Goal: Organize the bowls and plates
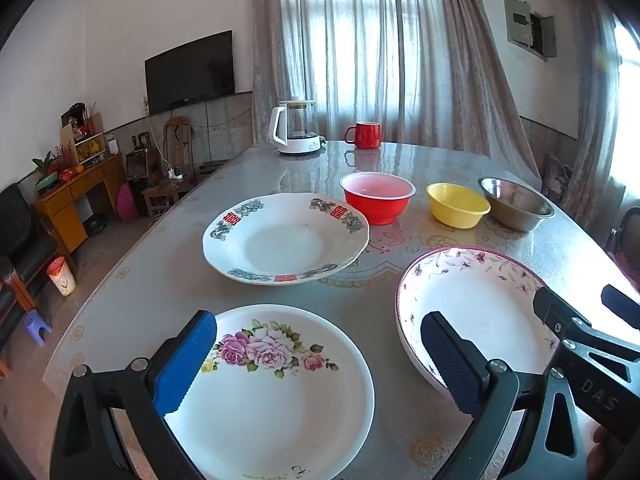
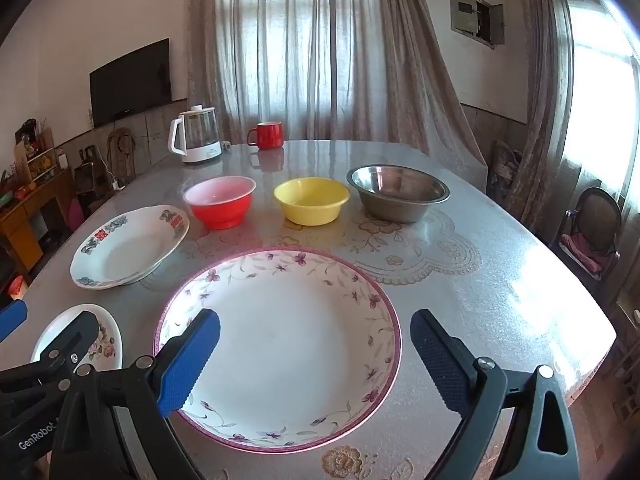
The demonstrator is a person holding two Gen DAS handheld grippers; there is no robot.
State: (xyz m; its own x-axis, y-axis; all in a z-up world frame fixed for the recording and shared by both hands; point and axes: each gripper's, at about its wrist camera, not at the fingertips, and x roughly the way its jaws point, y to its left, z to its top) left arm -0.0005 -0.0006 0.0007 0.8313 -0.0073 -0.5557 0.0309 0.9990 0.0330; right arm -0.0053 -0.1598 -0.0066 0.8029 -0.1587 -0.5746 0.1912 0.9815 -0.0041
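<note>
Both jaws spread wide, nothing pinched: left hand-held gripper [image 1: 318, 354] hovers over the rose plate [image 1: 276, 396], right hand-held gripper [image 2: 316, 360] over the purple-rimmed plate [image 2: 280, 344]. Purple-rimmed plate sits near the worktop [image 2: 500, 280] front edge, bare surface to its right. Behind it: red bowl [image 2: 220, 200], yellow bowl [image 2: 312, 200], steel bowl [image 2: 398, 192]; patterned plate [image 2: 128, 246] back-left.

Near rim of white rose-patterned plate [image 1: 276, 392] cut off by left wrist view's bottom edge, small script there too tiny to read. Near right part of purple-rimmed floral plate [image 1: 472, 312] hidden behind black gripper frames. Shelf clutter [image 1: 80, 132] by far wall too small to tell.
</note>
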